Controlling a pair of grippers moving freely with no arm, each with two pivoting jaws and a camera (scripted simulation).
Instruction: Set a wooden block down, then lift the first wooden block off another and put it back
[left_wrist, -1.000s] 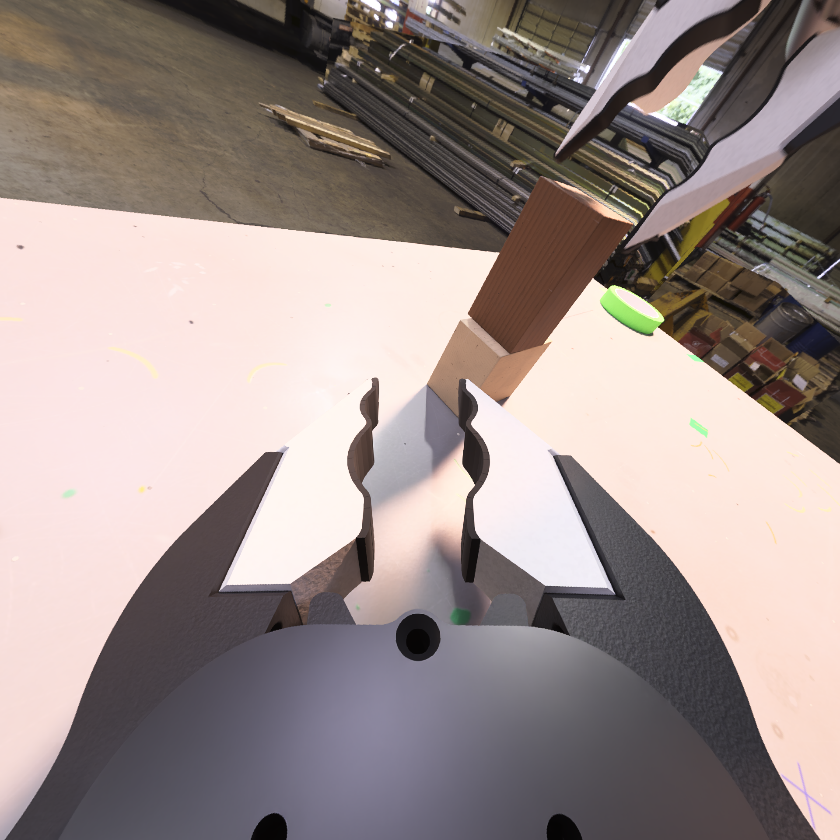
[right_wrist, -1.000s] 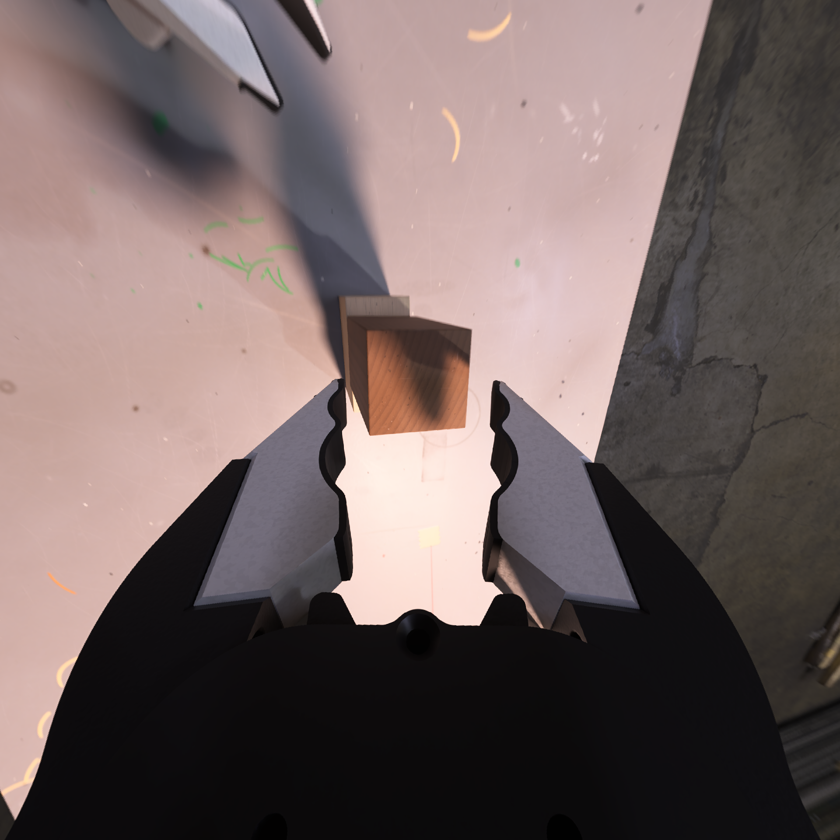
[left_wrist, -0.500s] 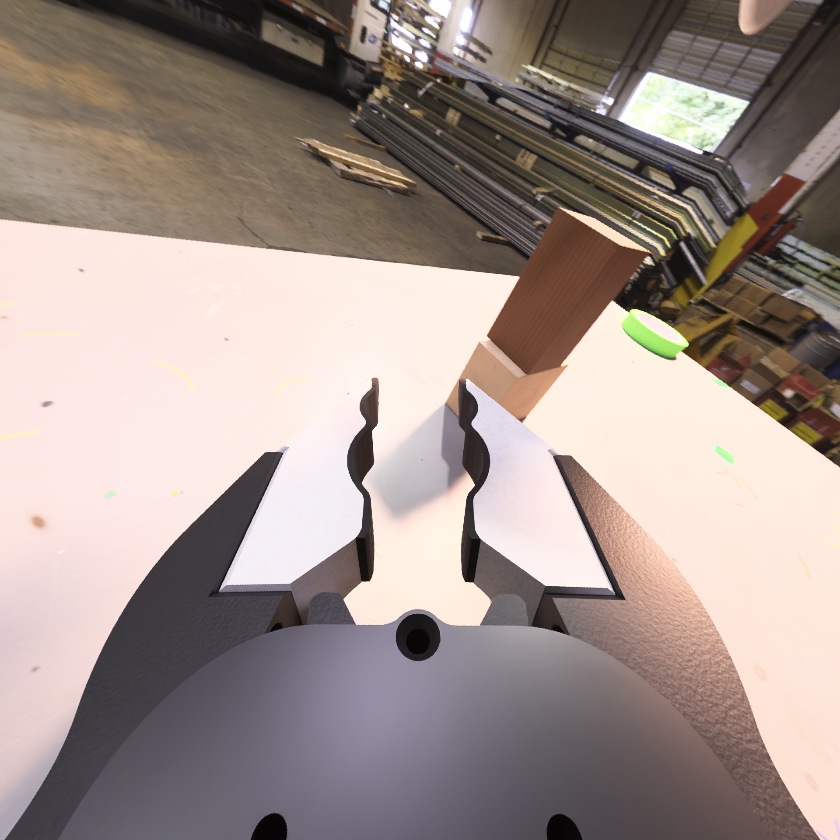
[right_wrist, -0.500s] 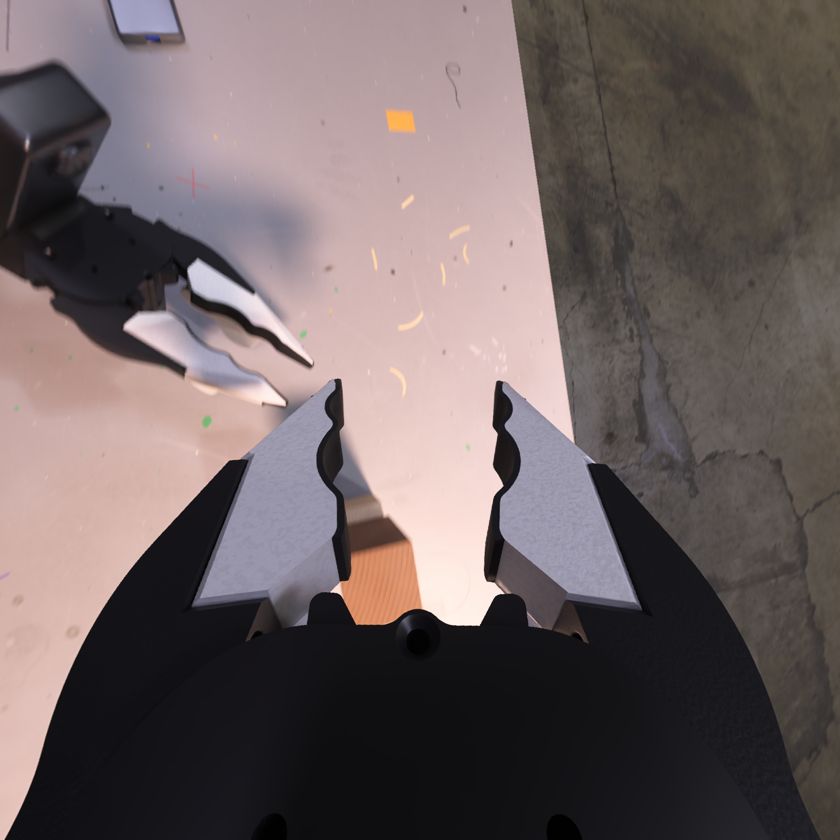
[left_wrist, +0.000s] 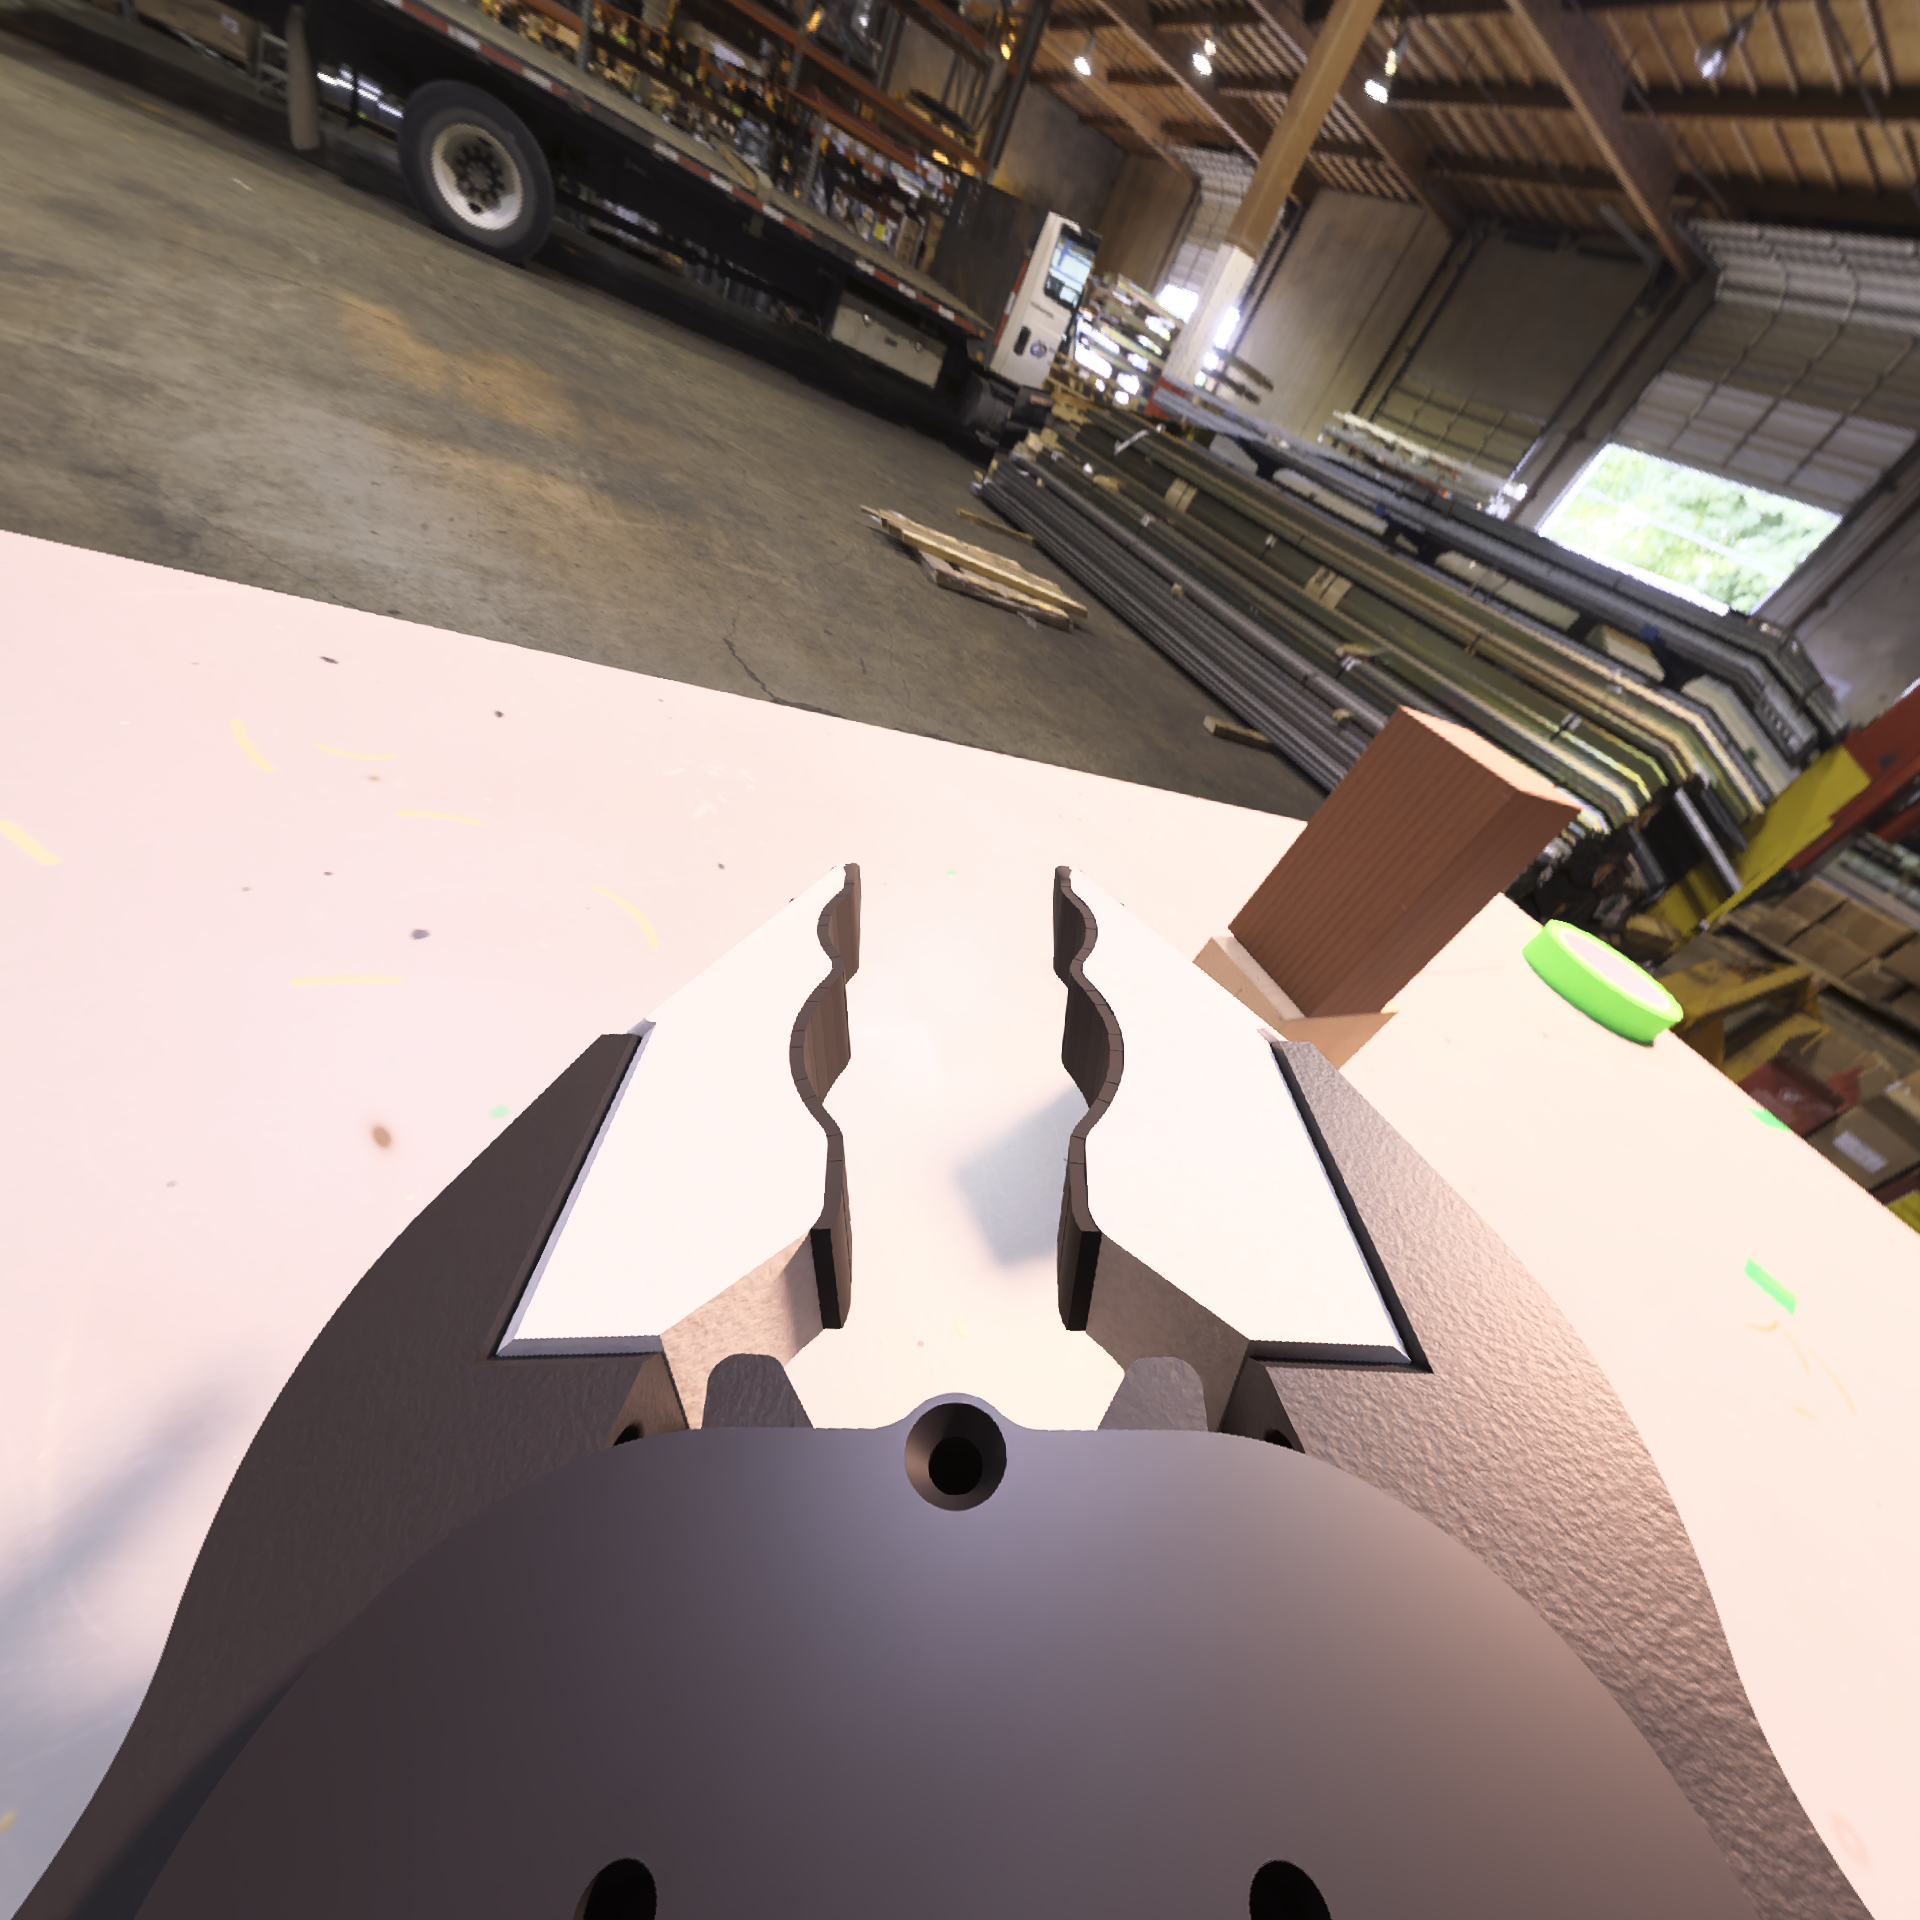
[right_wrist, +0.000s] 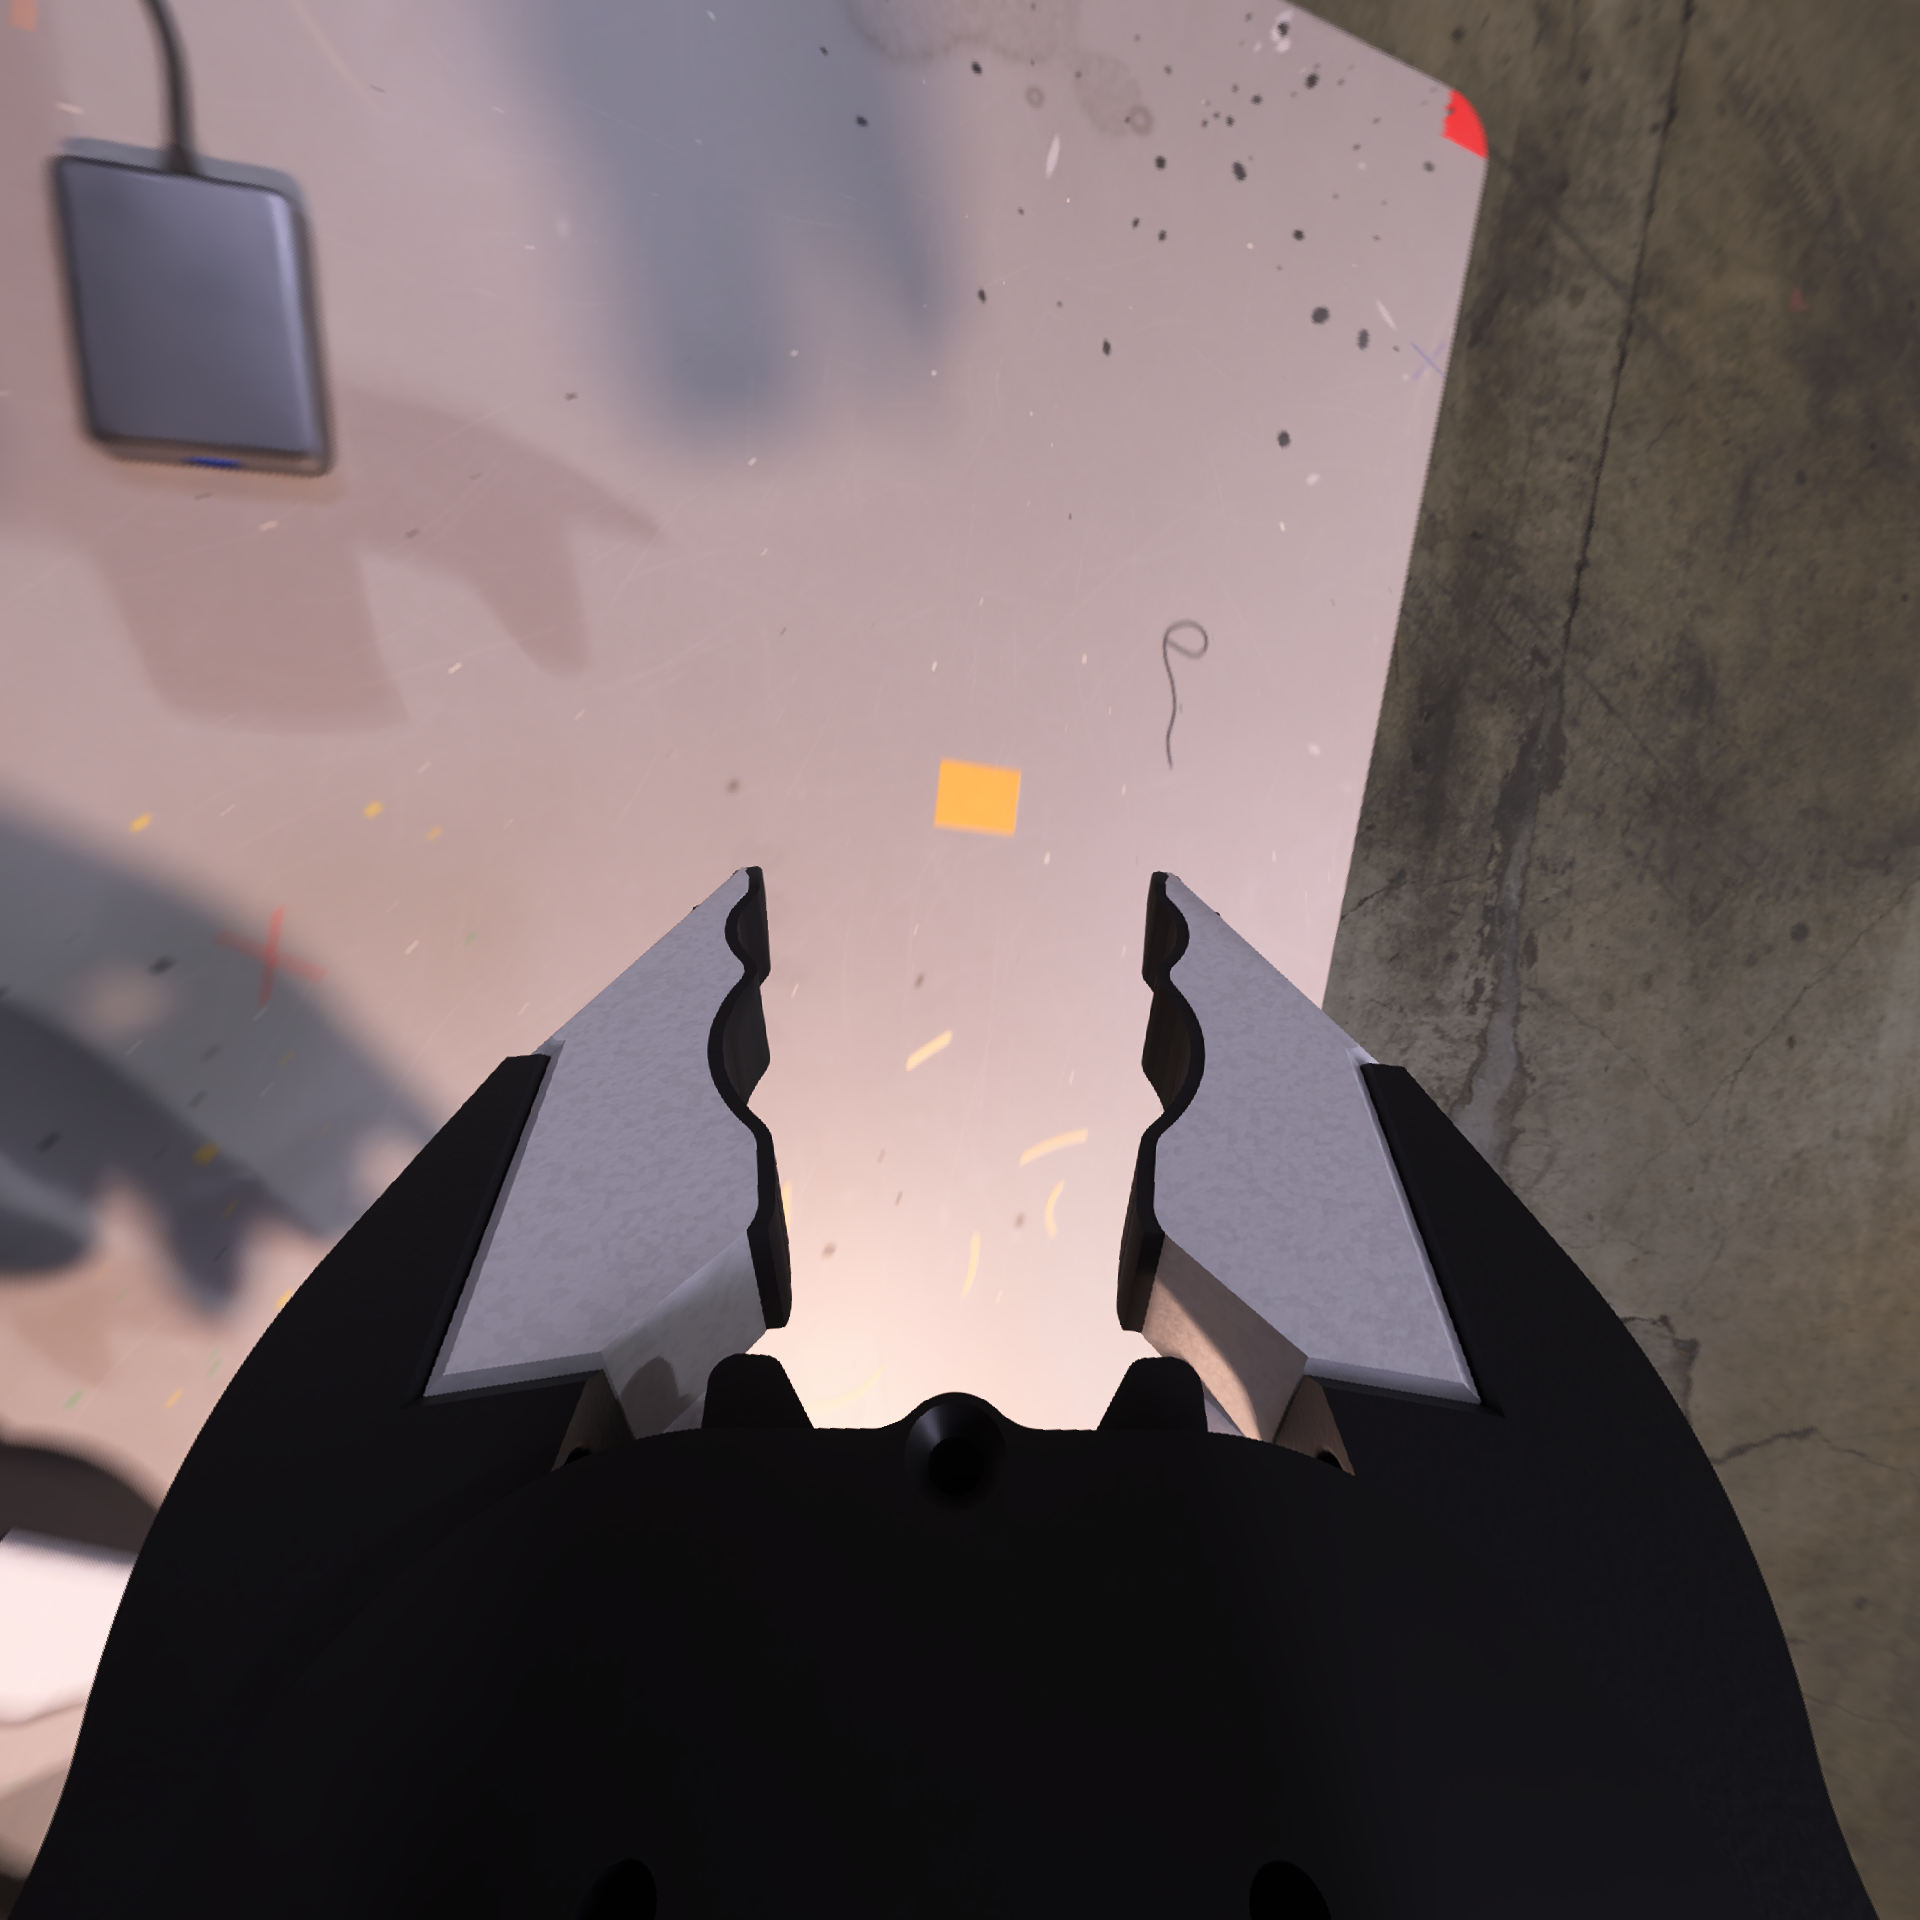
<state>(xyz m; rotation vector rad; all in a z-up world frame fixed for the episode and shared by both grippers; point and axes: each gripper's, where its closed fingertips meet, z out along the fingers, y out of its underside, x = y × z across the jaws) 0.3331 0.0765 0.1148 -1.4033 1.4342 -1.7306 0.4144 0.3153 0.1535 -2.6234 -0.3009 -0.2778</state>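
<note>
**Both grippers empty; block stack ahead-right of my left one**

Nearest, left wrist view: my left gripper (left_wrist: 956, 883) has its jaws set narrowly apart with nothing between them, only bare table (left_wrist: 312, 1039) showing through the gap. It sits low over the surface and points toward the table's far edge.

Just past the right fingertip, ahead and to the right: the brown block (left_wrist: 1392, 873) stands on end on the pale block (left_wrist: 1299, 1013), which lies flat on the table. The brown block's long axis runs roughly upright, leaning right in this wide-angle view. The two touch; the pale block is partly hidden behind my finger. Farther right, near the table edge, a green tape roll (left_wrist: 1600, 982).

Right wrist view: my right gripper (right_wrist: 954, 883) is spread wider, also empty, looking down on the table. No block appears here. Beyond the tips, an orange square (right_wrist: 977, 795); far left, a grey pad (right_wrist: 192, 312) with a cable.

Judgement: the left gripper is the nearer one. To lift the brown block it must swing right and rise, and the gap looks too narrow for that block.
</note>
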